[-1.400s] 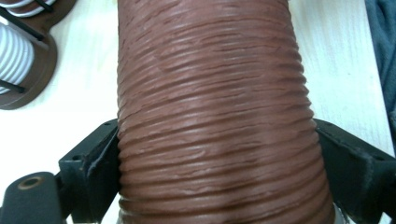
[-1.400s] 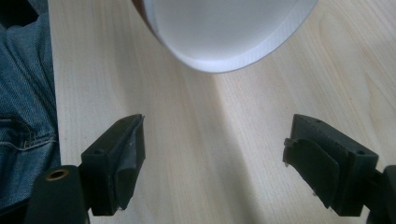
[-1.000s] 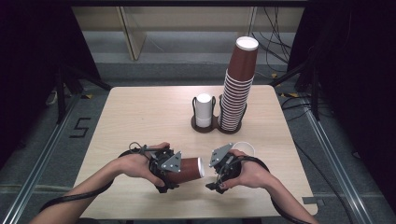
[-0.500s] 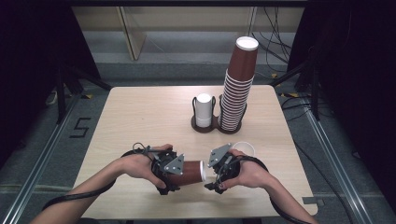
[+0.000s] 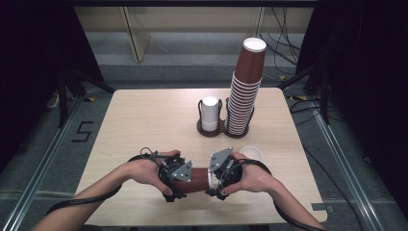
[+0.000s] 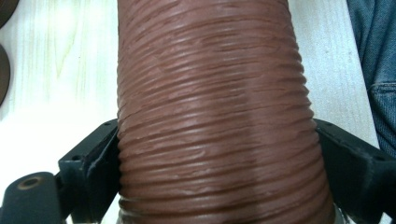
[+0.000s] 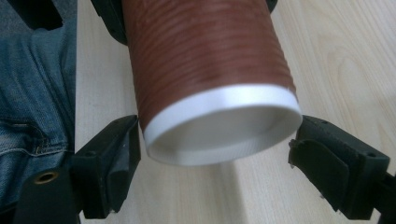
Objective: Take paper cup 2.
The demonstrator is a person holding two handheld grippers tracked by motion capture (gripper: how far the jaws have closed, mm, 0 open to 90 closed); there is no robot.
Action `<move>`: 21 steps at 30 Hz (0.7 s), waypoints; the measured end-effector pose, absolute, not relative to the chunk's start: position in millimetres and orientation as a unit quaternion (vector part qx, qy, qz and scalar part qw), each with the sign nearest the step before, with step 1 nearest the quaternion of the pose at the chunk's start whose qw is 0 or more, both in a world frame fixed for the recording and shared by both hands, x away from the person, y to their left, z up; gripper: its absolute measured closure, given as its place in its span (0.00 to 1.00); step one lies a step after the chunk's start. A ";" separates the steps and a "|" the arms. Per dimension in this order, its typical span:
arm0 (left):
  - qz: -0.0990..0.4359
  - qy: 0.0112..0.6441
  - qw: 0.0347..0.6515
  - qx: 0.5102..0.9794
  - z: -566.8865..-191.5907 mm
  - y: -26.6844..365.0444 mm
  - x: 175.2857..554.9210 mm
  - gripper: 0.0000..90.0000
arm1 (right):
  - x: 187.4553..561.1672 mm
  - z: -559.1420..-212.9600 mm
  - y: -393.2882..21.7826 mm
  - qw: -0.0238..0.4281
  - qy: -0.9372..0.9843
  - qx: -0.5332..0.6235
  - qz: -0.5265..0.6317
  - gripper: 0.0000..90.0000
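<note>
With the left gripper point(image 5: 185, 179) pinching the cup point(image 5: 196, 180) near its base, and the right gripper point(image 5: 215, 179) just been opening, its pads now clear of the rim (cup between them), we should back it off straight.

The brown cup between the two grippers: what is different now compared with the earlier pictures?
The right gripper has just been opening its jaws; they now stand apart from the white rim of the brown cup. The left gripper stays clamped on the cup. The cup stack is unchanged.
</note>
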State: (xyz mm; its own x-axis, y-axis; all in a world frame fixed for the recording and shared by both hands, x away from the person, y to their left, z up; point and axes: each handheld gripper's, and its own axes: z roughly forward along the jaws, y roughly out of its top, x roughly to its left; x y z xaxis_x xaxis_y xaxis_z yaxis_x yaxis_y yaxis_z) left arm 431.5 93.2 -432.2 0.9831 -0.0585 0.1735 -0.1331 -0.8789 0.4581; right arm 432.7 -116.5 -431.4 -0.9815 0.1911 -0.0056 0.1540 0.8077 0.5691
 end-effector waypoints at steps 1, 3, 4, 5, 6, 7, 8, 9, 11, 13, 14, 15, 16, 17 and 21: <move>0.077 -0.051 0.240 0.966 -432.3 92.5 431.5 0.12 | 434.1 -431.1 -115.6 0.034 0.950 0.079 0.300 0.18; 0.076 -0.054 0.240 0.966 -432.8 91.0 431.3 0.12 | 434.2 -430.1 -113.9 0.037 0.950 0.072 0.302 0.18; 0.075 -0.053 0.240 0.966 -433.1 90.3 431.0 0.12 | 434.0 -429.8 -113.1 0.036 0.950 0.073 0.302 0.18; 0.075 -0.055 0.240 0.966 -433.2 89.5 431.0 0.12 | 433.9 -429.8 -111.9 0.034 0.950 0.073 0.303 0.18; 0.074 -0.056 0.240 0.966 -433.4 88.8 430.9 0.12 | 433.0 -429.8 -111.0 0.029 0.950 0.079 0.301 0.18; 0.074 -0.057 0.239 0.966 -433.5 88.1 430.8 0.12 | 432.7 -429.9 -110.0 0.027 0.950 0.079 0.302 0.18; 0.074 -0.058 0.238 0.967 -433.5 87.5 430.7 0.12 | 433.1 -430.0 -108.9 0.028 0.950 0.073 0.301 0.18; 0.073 -0.059 0.238 0.967 -433.6 87.0 430.6 0.12 | 434.3 -430.1 -107.8 0.033 0.950 0.060 0.304 0.18; 0.072 -0.059 0.239 0.966 -433.9 86.0 430.5 0.12 | 432.7 -430.6 -106.0 0.024 0.950 0.070 0.302 0.18; 0.073 -0.060 0.238 0.967 -433.7 85.2 430.5 0.12 | 432.6 -431.0 -104.4 0.023 0.951 0.069 0.302 0.18; 0.073 -0.061 0.239 0.966 -433.7 84.8 430.5 0.12 | 432.5 -431.3 -103.7 0.023 0.951 0.068 0.301 0.18; 0.073 -0.062 0.239 0.966 -433.5 84.5 430.5 0.12 | 432.4 -431.5 -103.1 0.022 0.951 0.066 0.300 0.18; 0.072 -0.062 0.239 0.966 -433.4 84.2 430.5 0.12 | 433.9 -431.9 -102.2 0.025 0.952 0.055 0.302 0.18; 0.073 -0.062 0.239 0.966 -433.3 83.9 430.5 0.12 | 433.2 -432.0 -101.8 0.023 0.952 0.057 0.301 0.18; 0.074 -0.063 0.240 0.966 -432.8 83.0 430.4 0.12 | 432.1 -433.4 -100.2 0.019 0.952 0.064 0.298 0.18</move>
State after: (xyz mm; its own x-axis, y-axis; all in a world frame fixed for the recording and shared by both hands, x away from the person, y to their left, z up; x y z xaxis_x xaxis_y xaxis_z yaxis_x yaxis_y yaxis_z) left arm 430.4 83.0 -432.8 0.9811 -0.0856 0.1734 -0.1569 -0.8766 0.4550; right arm 432.1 -100.2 -433.4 -0.9911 0.1332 0.0016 0.1104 0.8145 0.5695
